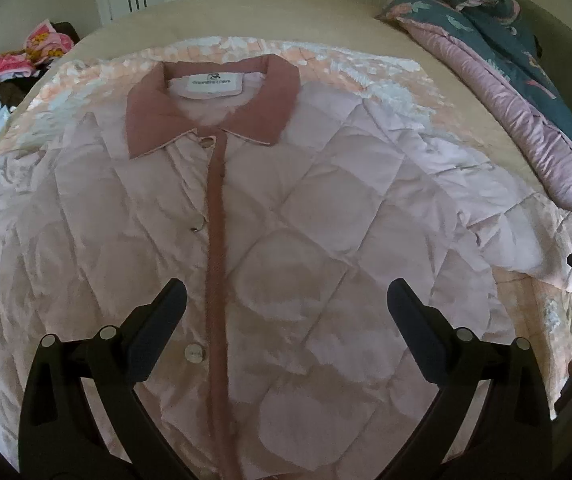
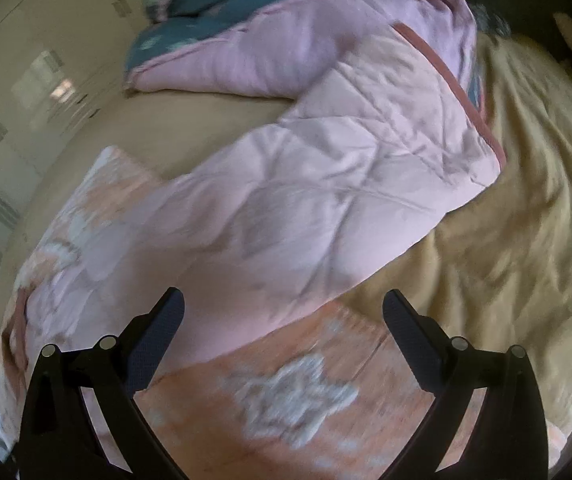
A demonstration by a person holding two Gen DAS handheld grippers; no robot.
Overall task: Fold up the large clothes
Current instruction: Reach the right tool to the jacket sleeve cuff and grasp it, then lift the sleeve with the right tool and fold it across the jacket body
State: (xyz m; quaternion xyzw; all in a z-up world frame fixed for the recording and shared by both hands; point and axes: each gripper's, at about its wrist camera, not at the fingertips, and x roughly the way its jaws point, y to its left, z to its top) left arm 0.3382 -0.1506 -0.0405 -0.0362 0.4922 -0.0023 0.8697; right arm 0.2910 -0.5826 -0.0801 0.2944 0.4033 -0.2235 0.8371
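- No fold has been made yet, as far as these views show: the jacket (image 1: pixel 270 216) lies spread flat, front up, on a peach patterned blanket (image 1: pixel 365 60) laid over the bed (image 1: pixel 325 16).
- Its front is closed along the darker pink placket (image 1: pixel 216 240), with buttons (image 1: pixel 197 352) beside it, and the collar (image 1: pixel 214 112) lies open and flat at the far end, label showing.
- Both sleeves look stretched out to the sides. In the right wrist view the sleeve (image 2: pixel 305 200) runs diagonally away, its trimmed cuff (image 2: pixel 481 120) lying at the edge of a rumpled duvet (image 2: pixel 214 12), partly on the tan bed sheet (image 2: pixel 505 260).
- Left gripper (image 1: pixel 286 308) hovers above the lower front of the jacket, jaws spread wide, nothing between them.
- Right gripper (image 2: pixel 284 312) is likewise wide open and empty, hanging over the near edge of that sleeve and the blanket beside it; this view is blurred, so finer detail is uncertain.
- Whether either gripper touches the fabric cannot be told.
- Judged from this, the laying-out step seems finished and the whole folding is left: sleeves brought in across the body, then the body folded over itself.
- Puffy quilted fabric like this will probably spring back, so each fold may need pressing flat.
- A pile of bright clothes (image 1: pixel 30 52) sits off to the far left, apart from the jacket.
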